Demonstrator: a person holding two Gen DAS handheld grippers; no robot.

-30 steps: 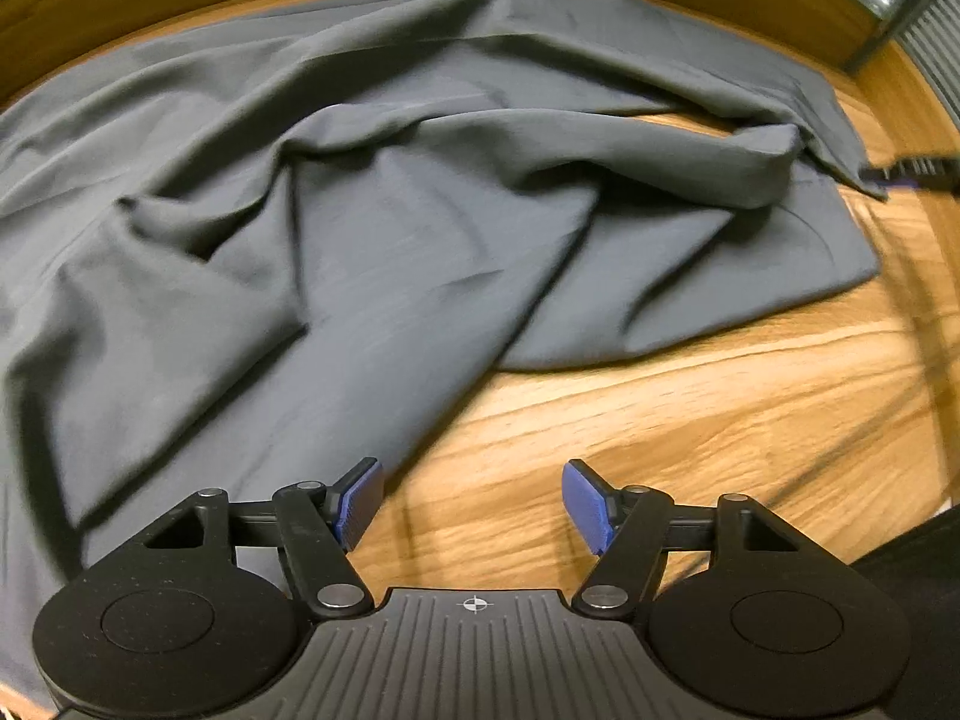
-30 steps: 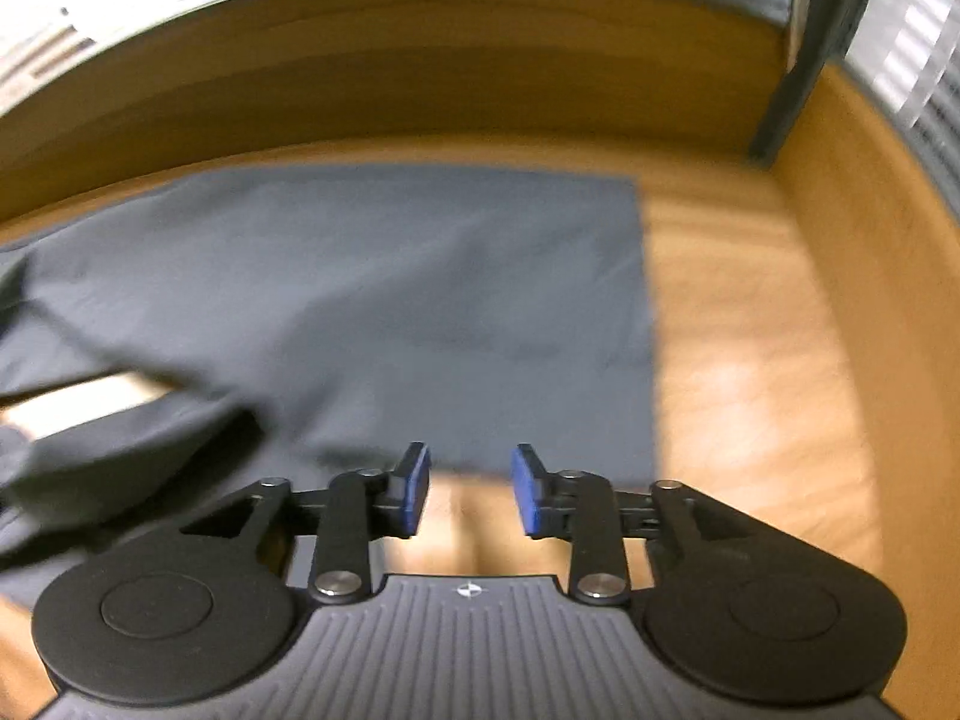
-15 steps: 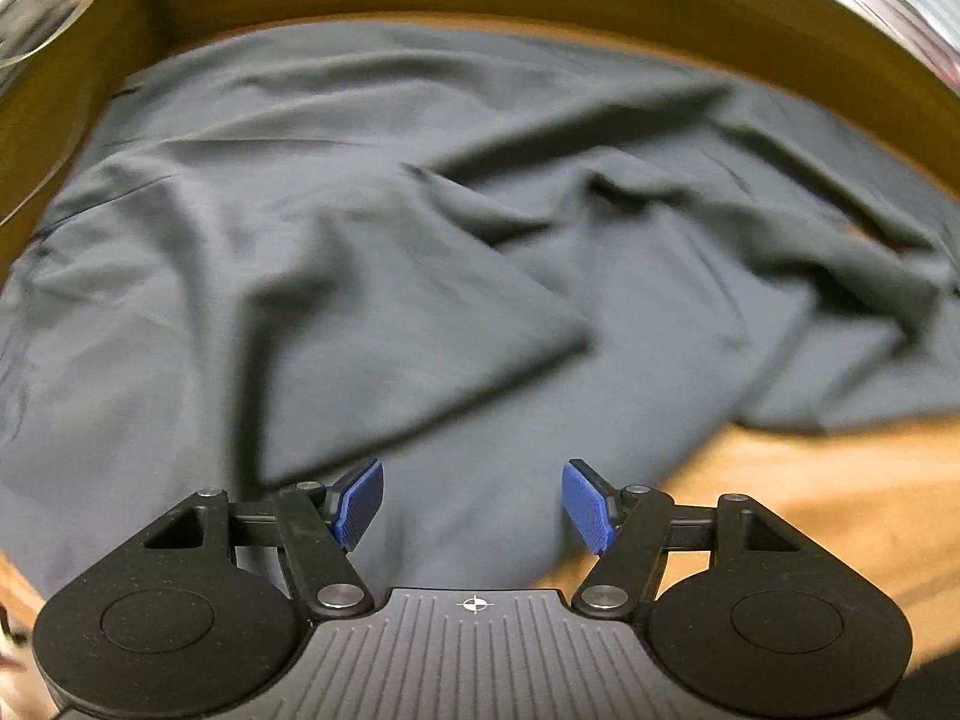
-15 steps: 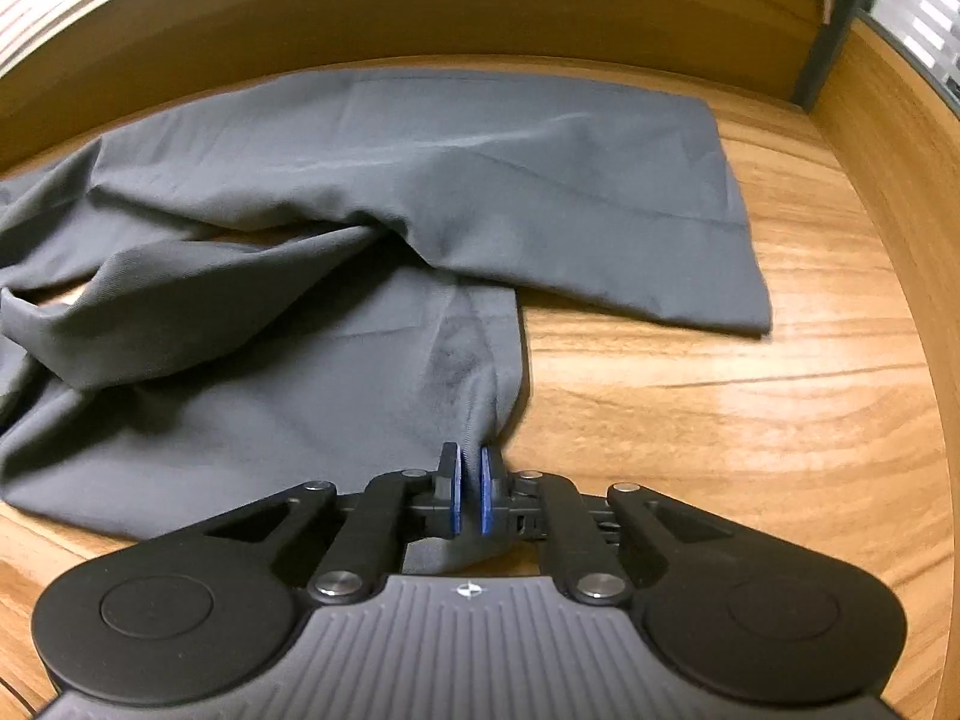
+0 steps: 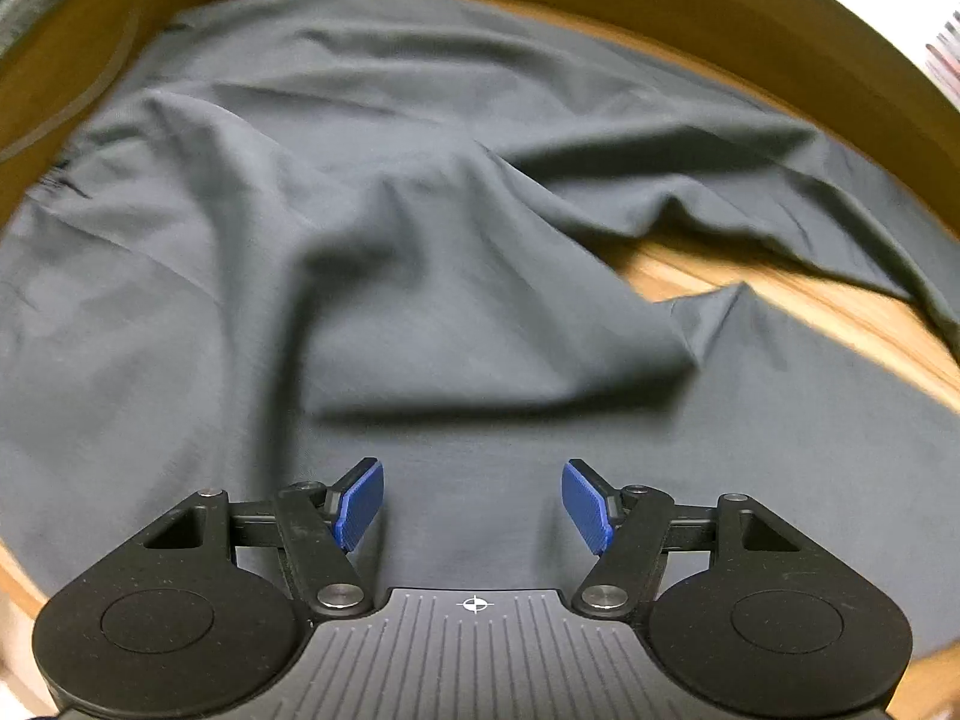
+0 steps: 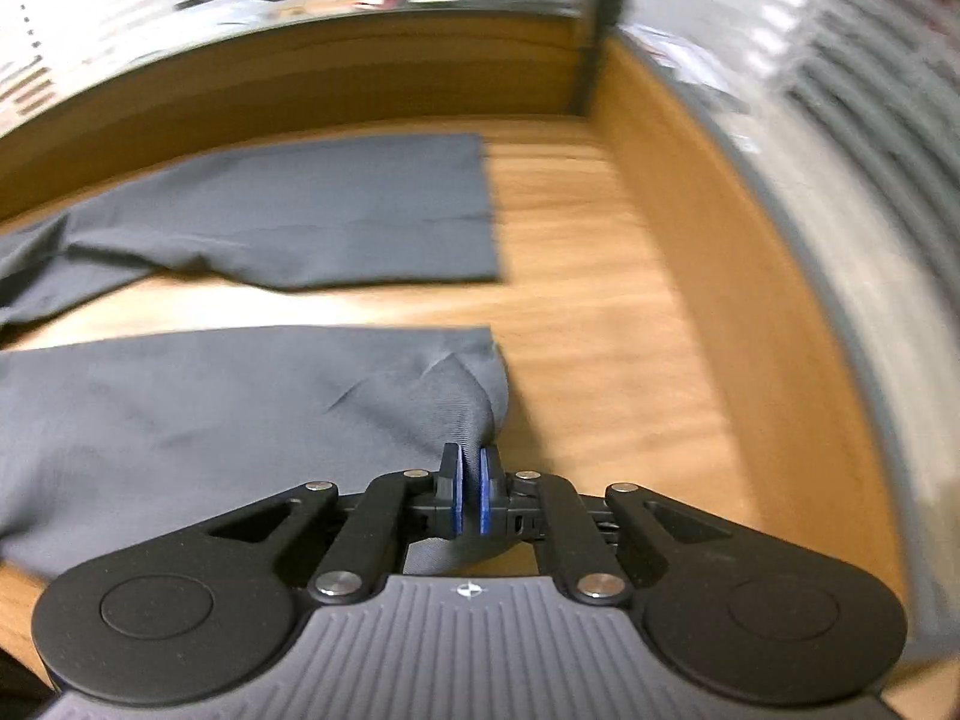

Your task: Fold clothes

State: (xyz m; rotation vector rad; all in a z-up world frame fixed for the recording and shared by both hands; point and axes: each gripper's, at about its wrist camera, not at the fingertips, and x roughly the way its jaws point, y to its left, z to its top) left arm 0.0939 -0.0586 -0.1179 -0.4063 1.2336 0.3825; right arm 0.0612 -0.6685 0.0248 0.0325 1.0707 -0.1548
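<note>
The light-brown wooden bench (image 6: 600, 276) with its raised wooden rim carried everything, and most of it lay under the dark grey, thin woven pair of trousers (image 5: 420, 312), which was rumpled and far from flat. In the left wrist view the garment filled the frame from 7 o'clock round to 2 o'clock, with a bare wedge of wood showing at about 3 o'clock between two ridges of cloth. In the right wrist view two long panels, probably the legs, ran in from 9 o'clock, one ending at a straight hem near the centre and the other reaching down to the tool at 6 o'clock. The left gripper (image 5: 473, 504) hovered low over the cloth with its blue-padded jaws spread wide and nothing between them. The right gripper (image 6: 470, 498) had its jaws pressed nearly together on a bunched corner of the nearer panel's hem. The main risk, as I judged it, was that only a small pinch of slick fabric was caught, so a firm pull could slide it free. A pull from that single corner could also drag the loose ridges along and deepen the creases, since the left tool held nothing down. If the left jaws closed where they hovered, they might have gathered two layers at once and spoiled the fold.
</note>
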